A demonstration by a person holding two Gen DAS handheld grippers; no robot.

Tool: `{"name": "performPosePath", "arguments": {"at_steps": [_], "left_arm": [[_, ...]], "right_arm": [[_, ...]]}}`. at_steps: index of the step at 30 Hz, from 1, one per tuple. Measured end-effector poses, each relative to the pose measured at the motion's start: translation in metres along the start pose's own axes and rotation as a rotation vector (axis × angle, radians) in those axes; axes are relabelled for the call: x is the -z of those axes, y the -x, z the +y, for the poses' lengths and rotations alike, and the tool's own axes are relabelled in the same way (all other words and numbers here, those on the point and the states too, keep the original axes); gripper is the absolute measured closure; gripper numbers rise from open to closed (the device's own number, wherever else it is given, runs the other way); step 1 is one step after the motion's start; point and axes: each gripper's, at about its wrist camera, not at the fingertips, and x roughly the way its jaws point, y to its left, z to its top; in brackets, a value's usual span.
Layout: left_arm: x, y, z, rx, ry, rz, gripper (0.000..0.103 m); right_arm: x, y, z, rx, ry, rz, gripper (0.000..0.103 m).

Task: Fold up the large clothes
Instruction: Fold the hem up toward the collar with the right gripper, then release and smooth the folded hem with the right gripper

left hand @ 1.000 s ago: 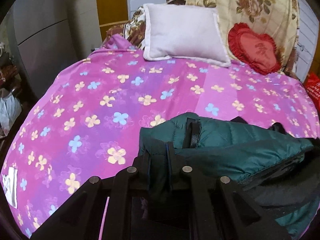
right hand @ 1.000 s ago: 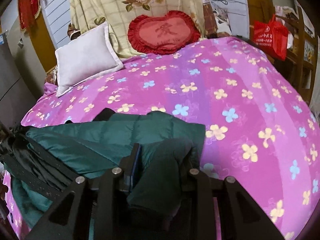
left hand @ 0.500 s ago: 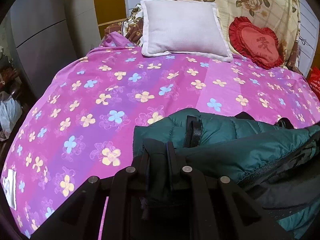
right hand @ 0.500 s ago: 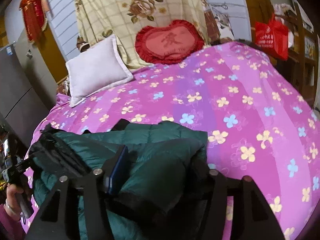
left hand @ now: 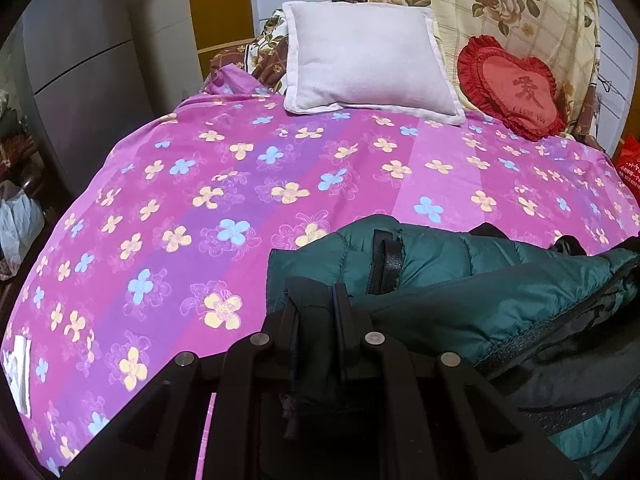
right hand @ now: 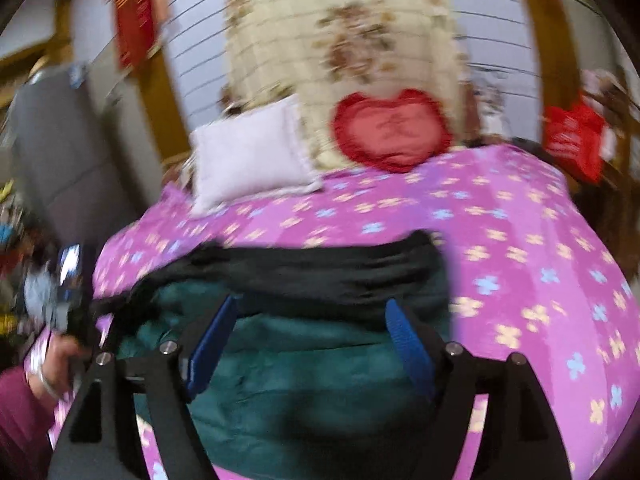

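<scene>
A dark green puffer jacket (left hand: 460, 280) with black lining lies folded on the near part of the bed (left hand: 240, 184). My left gripper (left hand: 316, 304) is shut on a fold at the jacket's left corner, low over the bed. In the blurred right wrist view the jacket (right hand: 304, 368) lies below my right gripper (right hand: 312, 320), which is open and empty, its blue pads (right hand: 404, 344) spread wide above the cloth. The black lining (right hand: 320, 268) shows along the jacket's far edge.
A white pillow (left hand: 368, 60) and a red heart cushion (left hand: 512, 88) lean at the head of the bed before a floral blanket (left hand: 500, 4). A grey cabinet (left hand: 80, 64) stands left. A red bag (right hand: 572, 140) hangs right. My left hand (right hand: 52, 364) shows in the right wrist view.
My right gripper has opened, let go of the jacket fold and pulled up and back. My left gripper stays shut on its fold, lowering it slightly.
</scene>
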Motion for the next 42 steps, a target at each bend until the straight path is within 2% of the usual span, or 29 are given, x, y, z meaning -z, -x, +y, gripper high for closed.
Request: {"name": "performPosePath", "arguments": {"at_steps": [3, 5, 7, 9, 12, 15, 16, 18, 22, 26, 28, 31, 35, 38, 42], "left_arm": [[0.001, 0.0, 0.002, 0.01, 0.013, -0.003, 0.103], [0.002, 0.0, 0.006, 0.037, 0.037, -0.005, 0.103], [0.0, 0.001, 0.013, 0.083, 0.052, 0.005, 0.101], [-0.005, 0.007, 0.024, 0.156, 0.08, 0.01, 0.094], [-0.011, 0.022, 0.04, 0.263, 0.131, -0.002, 0.082], [-0.015, 0.049, 0.049, 0.287, 0.137, -0.077, 0.065], [-0.015, 0.056, 0.05, 0.289, 0.133, -0.103, 0.064], [-0.016, 0.065, 0.048, 0.285, 0.114, -0.127, 0.063], [-0.01, 0.061, 0.03, 0.264, 0.045, -0.075, 0.063], [-0.002, 0.039, 0.006, 0.207, -0.015, -0.026, 0.063], [-0.002, 0.027, 0.0, 0.184, -0.01, -0.011, 0.063], [-0.005, 0.009, -0.003, 0.148, 0.011, 0.011, 0.063], [-0.013, -0.014, -0.003, 0.116, 0.049, 0.055, 0.063], [-0.015, -0.024, -0.01, 0.09, 0.02, 0.067, 0.063], [-0.016, -0.035, -0.02, 0.047, -0.044, 0.056, 0.063]], "right_arm": [[0.002, -0.042, 0.04, -0.027, 0.101, 0.068, 0.023], [0.001, -0.069, 0.057, -0.023, 0.125, 0.103, 0.023], [0.0, -0.101, 0.07, 0.02, 0.14, 0.147, 0.023], [0.001, -0.126, 0.073, 0.079, 0.147, 0.176, 0.023], [0.0, -0.158, 0.061, 0.089, 0.067, 0.206, 0.021], [0.0, -0.18, 0.052, 0.109, 0.018, 0.206, 0.015], [0.0, -0.188, 0.051, 0.121, 0.014, 0.212, 0.012], [-0.001, -0.2, 0.05, 0.146, 0.014, 0.227, 0.01], [-0.007, -0.207, 0.046, 0.147, -0.001, 0.277, 0.007], [-0.015, -0.167, 0.038, 0.059, -0.054, 0.234, 0.008], [-0.017, -0.144, 0.031, 0.056, -0.05, 0.208, 0.008], [-0.02, -0.118, 0.011, 0.133, 0.001, 0.175, 0.007], [-0.018, -0.128, -0.024, 0.282, 0.05, 0.217, 0.007], [-0.01, -0.154, -0.048, 0.294, 0.009, 0.28, 0.006], [-0.005, -0.178, -0.057, 0.289, -0.033, 0.289, 0.001]]}}
